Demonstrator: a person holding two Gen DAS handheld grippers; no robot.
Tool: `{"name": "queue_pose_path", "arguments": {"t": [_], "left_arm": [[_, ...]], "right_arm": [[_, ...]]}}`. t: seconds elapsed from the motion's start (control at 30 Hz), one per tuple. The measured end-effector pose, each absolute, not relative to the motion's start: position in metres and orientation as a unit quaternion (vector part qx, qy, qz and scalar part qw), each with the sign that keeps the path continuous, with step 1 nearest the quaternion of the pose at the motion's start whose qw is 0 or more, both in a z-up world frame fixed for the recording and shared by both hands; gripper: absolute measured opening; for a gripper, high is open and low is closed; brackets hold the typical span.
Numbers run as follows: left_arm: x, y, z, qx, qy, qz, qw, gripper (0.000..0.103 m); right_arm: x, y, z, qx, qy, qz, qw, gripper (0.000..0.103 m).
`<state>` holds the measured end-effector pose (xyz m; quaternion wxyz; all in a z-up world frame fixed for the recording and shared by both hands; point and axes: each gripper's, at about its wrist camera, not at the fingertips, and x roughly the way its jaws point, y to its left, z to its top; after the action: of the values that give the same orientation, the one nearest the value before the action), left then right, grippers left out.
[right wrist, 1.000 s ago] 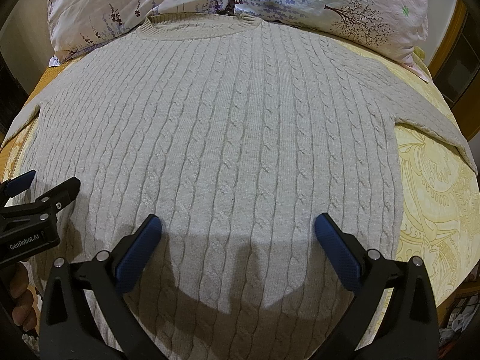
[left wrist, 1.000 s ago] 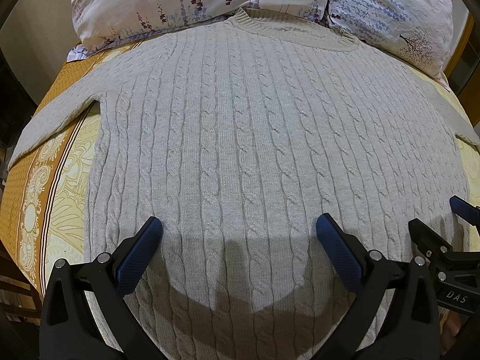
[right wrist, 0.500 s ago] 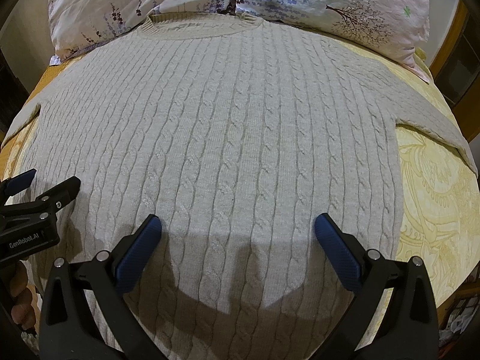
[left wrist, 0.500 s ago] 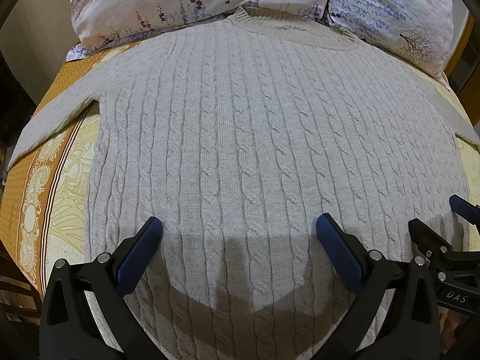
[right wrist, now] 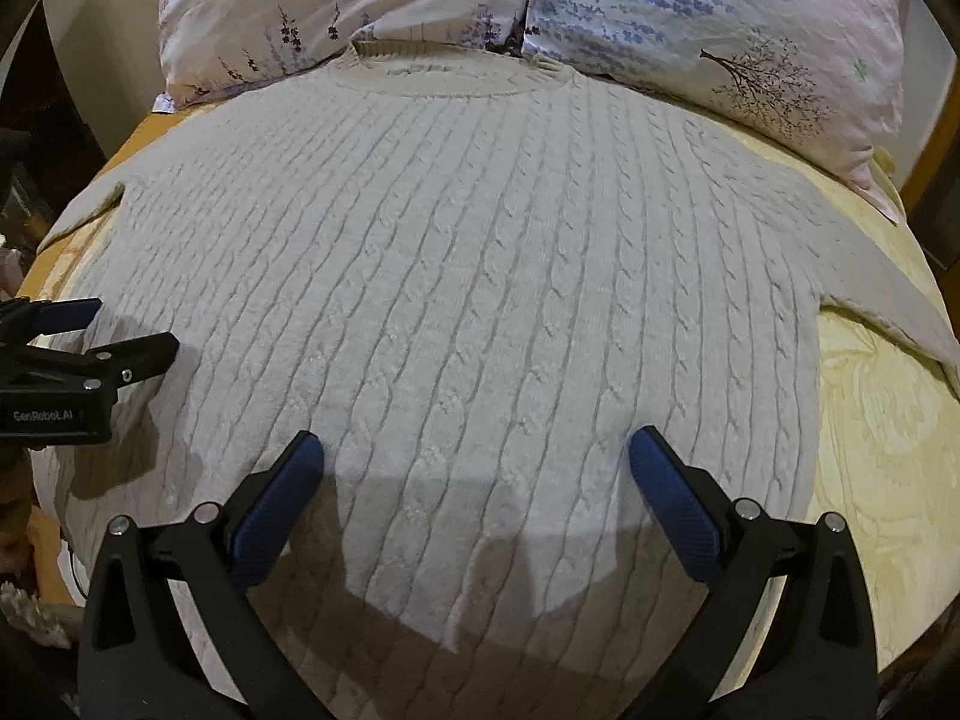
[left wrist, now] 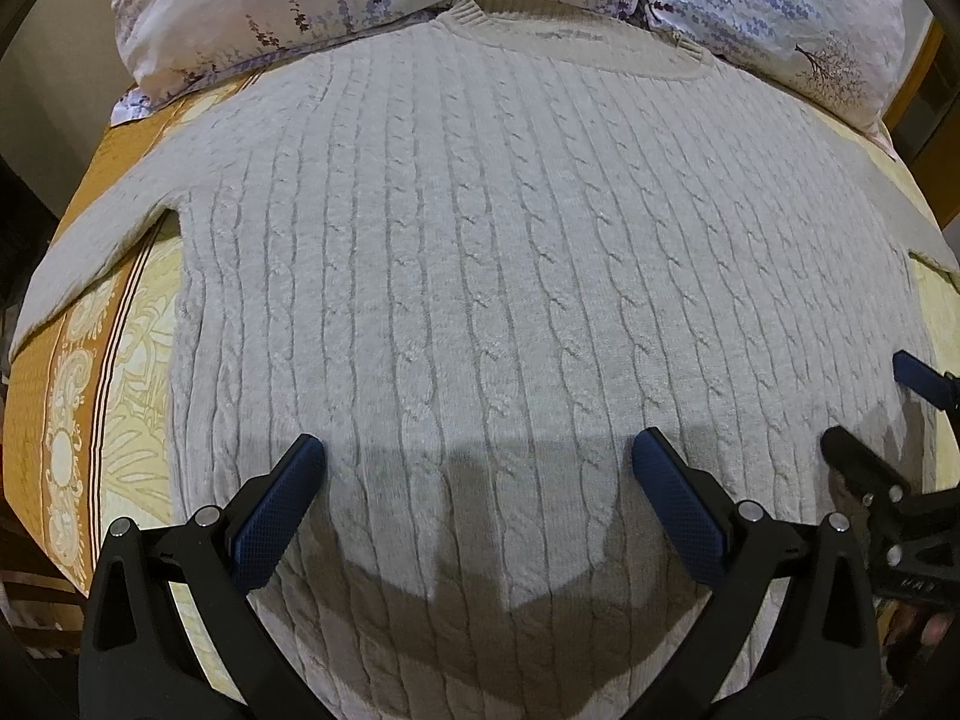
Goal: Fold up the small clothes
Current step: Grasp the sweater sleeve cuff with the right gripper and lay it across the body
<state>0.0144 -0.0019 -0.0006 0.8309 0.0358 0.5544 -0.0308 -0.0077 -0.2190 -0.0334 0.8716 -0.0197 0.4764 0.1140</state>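
The only legible writing is on the left gripper's black body at the left edge of the right wrist view, which reads roughly "GenRobot.AI"; a short white marking on the right gripper's body at the lower right of the left wrist view is too distorted to read.

The left gripper [left wrist: 477, 468] hangs low over the lower part of the sweater [left wrist: 528, 276], its 2 blue-padded fingers spread wide with nothing between them. The right gripper [right wrist: 474, 465] sits in the same pose beside it, jaws also wide and empty. Each casts a shadow on the knit just below its fingertips. I cannot tell whether the pads touch the fabric.

The beige cable-knit sweater lies flat and face up, filling the centre of both views. Its ribbed collar [right wrist: 444, 75] sits at the top of the frame, touching the 2 floral pillows [left wrist: 336, 6]. One sleeve runs to the left edge in the left wrist view, the other to the right edge in the right wrist view. Patterned yellow bedspread [right wrist: 876, 450] shows bare along the right side in the right wrist view, and an orange-bordered strip of it along the left side in the left wrist view.
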Motion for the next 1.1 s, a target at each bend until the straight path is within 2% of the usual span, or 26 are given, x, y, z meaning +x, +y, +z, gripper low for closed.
{"name": "queue_pose_path", "arguments": {"t": [0.23, 0.3, 0.53, 0.63, 0.73, 0.8, 0.9, 1.03, 1.1], "left_arm": [[0.024, 0.002, 0.001, 0.022, 0.534, -0.037, 0.844, 0.102], [0.027, 0.004, 0.003, 0.012, 0.527, -0.041, 0.849, 0.102], [0.043, 0.004, 0.006, 0.010, 0.513, -0.032, 0.858, 0.102], [0.049, 0.002, 0.006, 0.009, 0.511, -0.031, 0.859, 0.102], [0.055, 0.004, 0.009, -0.007, 0.508, -0.036, 0.860, 0.102], [0.058, 0.005, 0.011, -0.018, 0.508, -0.040, 0.860, 0.102], [0.063, 0.008, 0.014, -0.047, 0.510, -0.055, 0.857, 0.102], [0.067, 0.015, 0.017, -0.083, 0.512, -0.064, 0.853, 0.102], [0.068, 0.019, 0.019, -0.092, 0.511, -0.064, 0.852, 0.102]], "right_arm": [[0.028, -0.327, -0.014, 0.122, 0.434, 0.022, 0.892, 0.100], [0.036, -0.370, -0.012, 0.174, 0.424, -0.017, 0.889, 0.093], [0.027, -0.550, -0.039, 0.446, 0.357, -0.163, 0.804, 0.083], [0.012, -0.585, -0.057, 0.532, 0.317, -0.177, 0.765, 0.073], [0.008, -0.602, -0.063, 0.559, 0.295, -0.181, 0.754, 0.062], [0.010, -0.611, -0.064, 0.555, 0.293, -0.189, 0.755, 0.052], [0.012, -0.621, -0.068, 0.555, 0.288, -0.197, 0.755, 0.042], [0.018, -0.631, -0.067, 0.556, 0.282, -0.210, 0.753, 0.033], [0.022, -0.632, -0.067, 0.548, 0.286, -0.216, 0.756, 0.023]]}}
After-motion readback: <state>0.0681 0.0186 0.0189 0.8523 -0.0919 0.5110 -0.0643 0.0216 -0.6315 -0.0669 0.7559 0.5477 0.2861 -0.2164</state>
